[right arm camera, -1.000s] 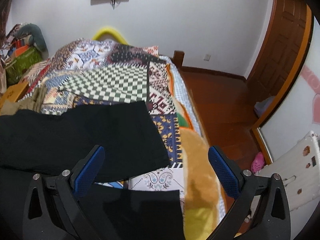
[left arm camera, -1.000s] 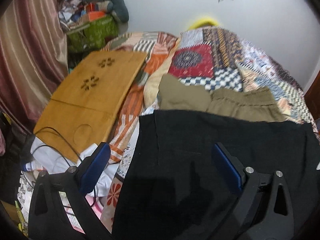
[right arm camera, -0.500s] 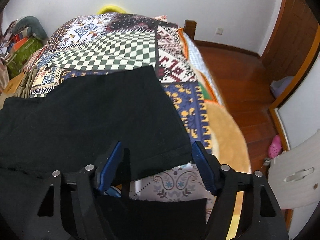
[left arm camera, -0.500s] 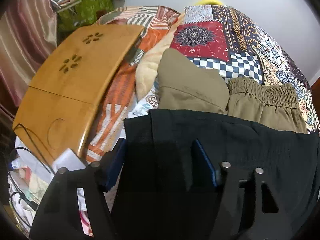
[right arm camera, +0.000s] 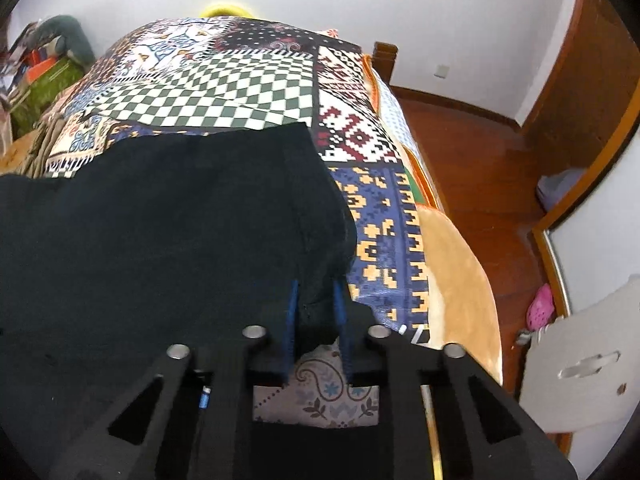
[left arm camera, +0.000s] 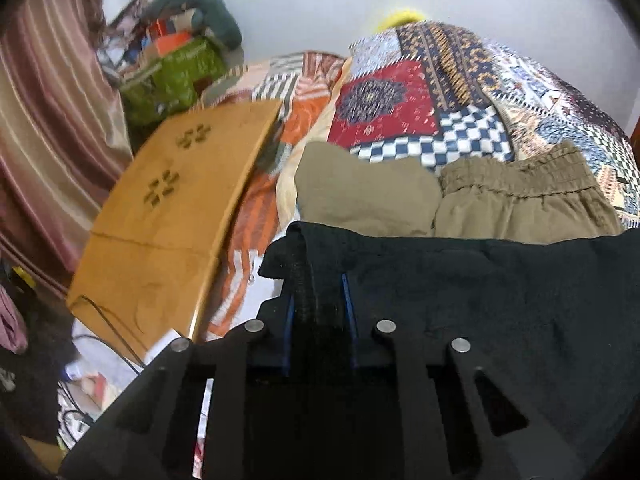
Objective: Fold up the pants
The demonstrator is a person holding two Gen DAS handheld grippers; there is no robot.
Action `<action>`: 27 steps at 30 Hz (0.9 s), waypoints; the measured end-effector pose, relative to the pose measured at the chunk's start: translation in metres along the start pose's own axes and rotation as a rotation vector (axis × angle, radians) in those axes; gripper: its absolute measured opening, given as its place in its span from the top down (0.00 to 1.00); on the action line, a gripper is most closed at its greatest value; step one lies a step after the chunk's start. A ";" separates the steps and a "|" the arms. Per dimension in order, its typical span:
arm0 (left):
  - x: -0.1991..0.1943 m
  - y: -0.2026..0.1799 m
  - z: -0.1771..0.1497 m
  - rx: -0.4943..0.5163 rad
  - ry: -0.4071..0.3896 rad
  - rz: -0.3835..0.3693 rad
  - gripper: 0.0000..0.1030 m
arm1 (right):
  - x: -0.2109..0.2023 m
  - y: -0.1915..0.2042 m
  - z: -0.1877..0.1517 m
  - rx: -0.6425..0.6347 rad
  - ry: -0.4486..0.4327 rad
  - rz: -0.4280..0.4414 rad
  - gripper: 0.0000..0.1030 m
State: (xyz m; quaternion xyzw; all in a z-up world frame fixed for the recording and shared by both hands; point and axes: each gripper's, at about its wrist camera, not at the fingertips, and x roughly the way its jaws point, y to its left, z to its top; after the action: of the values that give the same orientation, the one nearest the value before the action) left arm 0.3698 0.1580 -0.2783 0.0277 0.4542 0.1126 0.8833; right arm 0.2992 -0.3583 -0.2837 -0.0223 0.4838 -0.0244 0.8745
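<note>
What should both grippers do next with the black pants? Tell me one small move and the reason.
Probably lift both corners together and carry them over toward the far edge. The left gripper and right gripper are closing, each with black pants fabric bunched between its pads, so the near edge looks ready to fold.

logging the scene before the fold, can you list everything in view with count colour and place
black pants: 1, black, spread across the bed, nearest
olive pants: 1, olive, on the bed behind the black pair
patchwork quilt: 1, multicolour, covering the bed
wooden lap desk: 1, tan, bed's left edge
green bag: 1, green, far left corner
pink shoe: 1, pink, on the floor
left hand-held gripper: closing on the black pants' edge
right hand-held gripper: closing on a black pants corner
</note>
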 end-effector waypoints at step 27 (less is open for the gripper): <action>0.024 -0.008 0.016 0.015 0.059 -0.033 0.81 | 0.013 -0.023 0.058 0.062 -0.003 0.075 0.66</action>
State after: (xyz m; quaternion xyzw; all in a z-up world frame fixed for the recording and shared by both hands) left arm 0.3974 0.1560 -0.2898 0.0232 0.4812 0.0953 0.8711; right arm 0.3550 -0.3816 -0.2622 0.0231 0.4820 -0.0067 0.8758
